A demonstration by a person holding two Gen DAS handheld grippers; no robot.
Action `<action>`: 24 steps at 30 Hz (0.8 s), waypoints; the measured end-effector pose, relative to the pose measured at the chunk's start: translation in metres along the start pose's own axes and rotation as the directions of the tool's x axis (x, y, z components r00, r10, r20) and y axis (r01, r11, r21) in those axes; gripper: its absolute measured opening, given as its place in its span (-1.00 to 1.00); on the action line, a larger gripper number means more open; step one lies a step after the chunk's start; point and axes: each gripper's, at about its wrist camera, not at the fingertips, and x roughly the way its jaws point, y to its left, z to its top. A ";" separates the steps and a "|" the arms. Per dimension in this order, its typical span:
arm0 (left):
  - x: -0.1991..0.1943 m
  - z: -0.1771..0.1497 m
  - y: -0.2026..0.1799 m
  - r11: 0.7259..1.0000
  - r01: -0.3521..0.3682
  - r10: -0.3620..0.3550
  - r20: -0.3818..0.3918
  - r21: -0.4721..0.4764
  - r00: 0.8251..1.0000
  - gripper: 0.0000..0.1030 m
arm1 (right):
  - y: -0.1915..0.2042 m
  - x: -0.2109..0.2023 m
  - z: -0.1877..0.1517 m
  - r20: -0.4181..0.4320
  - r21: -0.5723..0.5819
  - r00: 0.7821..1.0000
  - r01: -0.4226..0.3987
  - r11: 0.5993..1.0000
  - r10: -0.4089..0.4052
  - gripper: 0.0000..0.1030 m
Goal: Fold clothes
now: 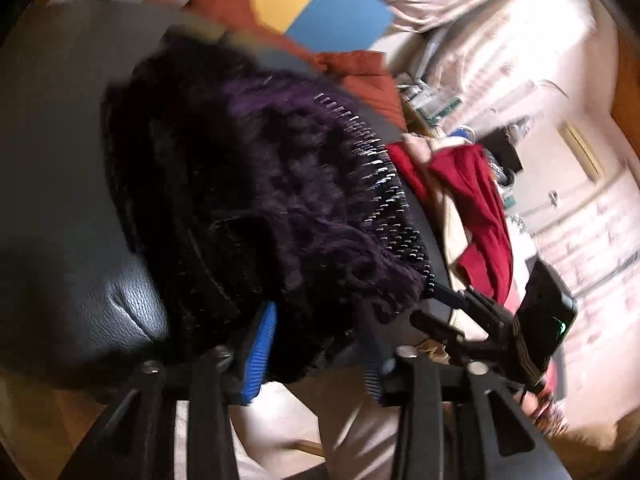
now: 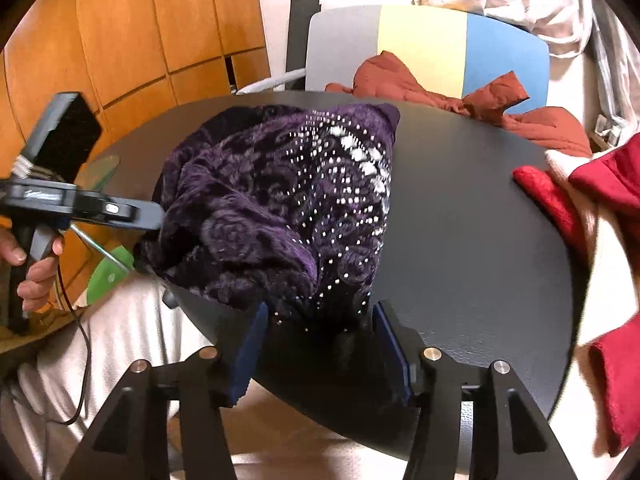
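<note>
A purple velvet garment (image 2: 272,200) with silver studs lies bunched on a round black table (image 2: 460,240). In the right wrist view my right gripper (image 2: 320,350) stands at the table's near edge, its blue pads (image 2: 248,344) on either side of the garment's dark hem and apart from each other. My left gripper (image 2: 158,216) reaches in from the left, and its tip is buried in the garment's left edge. In the left wrist view the purple garment (image 1: 280,184) bulges over my left gripper (image 1: 316,360), whose pads close on the fabric. The right gripper (image 1: 436,290) shows at the garment's far corner.
A red garment (image 2: 600,184) and a pale cloth lie at the table's right edge. A rust quilted jacket (image 2: 440,88) lies behind, against a grey, yellow and blue chair back (image 2: 424,44). Wooden cabinets (image 2: 160,20) stand on the left. A person's hand (image 2: 36,276) and light trousers (image 2: 112,340) are below.
</note>
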 end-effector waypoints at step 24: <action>-0.079 -0.019 0.035 0.997 -0.016 0.010 0.065 0.080 0.998 -0.86 | -0.046 -0.047 0.044 0.098 0.109 0.988 -0.134 0.985 0.123 -0.41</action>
